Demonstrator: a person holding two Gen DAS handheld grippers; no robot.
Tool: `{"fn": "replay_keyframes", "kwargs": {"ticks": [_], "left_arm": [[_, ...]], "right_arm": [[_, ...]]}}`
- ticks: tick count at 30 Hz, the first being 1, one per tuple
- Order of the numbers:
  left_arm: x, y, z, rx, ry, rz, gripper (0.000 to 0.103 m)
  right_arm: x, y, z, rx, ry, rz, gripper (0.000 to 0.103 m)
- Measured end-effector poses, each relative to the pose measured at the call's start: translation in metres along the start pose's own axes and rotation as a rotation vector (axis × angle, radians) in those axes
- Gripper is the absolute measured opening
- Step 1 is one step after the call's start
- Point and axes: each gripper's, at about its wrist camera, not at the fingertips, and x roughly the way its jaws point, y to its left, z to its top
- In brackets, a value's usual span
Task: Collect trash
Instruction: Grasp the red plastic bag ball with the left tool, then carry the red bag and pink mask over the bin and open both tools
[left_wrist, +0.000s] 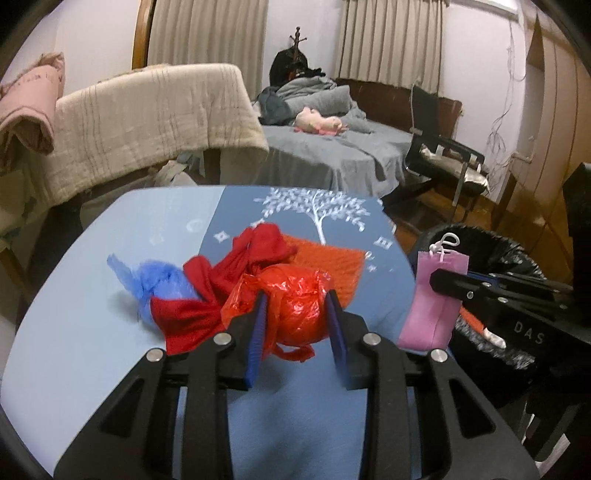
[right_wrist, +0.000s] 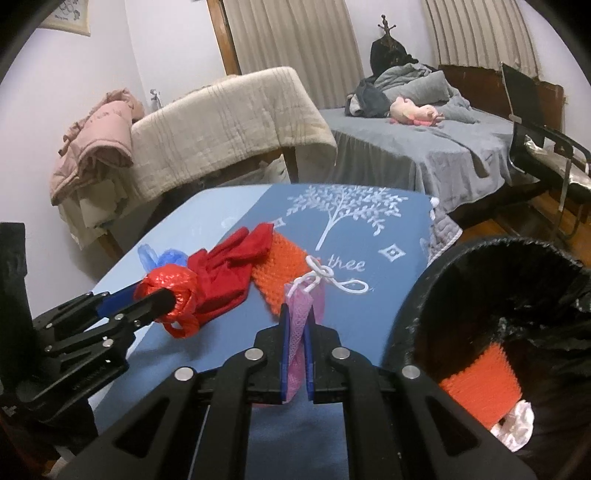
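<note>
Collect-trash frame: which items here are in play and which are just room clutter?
In play:
- red plastic bag, gripped in left claw
- pink mesh pouch, gripped in right claw
- blue plastic bag
- red cloth
- orange knit piece
- black-lined bin

Clutter:
- bed
- pink plush toy
- black chair
- beige blanket

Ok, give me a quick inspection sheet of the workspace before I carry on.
Surface: blue table cover with white tree print.
Job's things: red plastic bag in left claw; pink mesh pouch in right claw; blue plastic bag, red cloth, orange knit piece on table.
Bin: black-lined bin at right, holding an orange knit piece and white wad.
Clutter: nothing else seen.
Grippers: left claw shut on red bag; right claw shut on pouch.
Cables: wires on far wall.
Surroundings: bed, chair.
</note>
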Motion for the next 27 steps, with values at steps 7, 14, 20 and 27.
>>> {"fn": "replay_keyframes", "kwargs": {"ticks": [7,14,20,27], "left_arm": [[-0.009,-0.019,0.018,0.021,-0.045,-0.038,0.030],[-0.013,-0.050,0.031,0.064,-0.082,-0.094,0.030],[-0.013,-0.085,0.037,0.105,-0.098,-0.161,0.030],[-0.010,-0.125,0.040,0.145,-0.107,-0.240,0.030]], "right_arm": [[-0.026,-0.015,0.011,0.003,-0.052,-0.032,0.007],[-0.054,-0.038,0.018,0.014,-0.100,-0.084,0.007],[-0.077,-0.064,0.019,0.036,-0.130,-0.135,0.007],[-0.100,-0.094,0.016,0.064,-0.156,-0.197,0.007]]}}
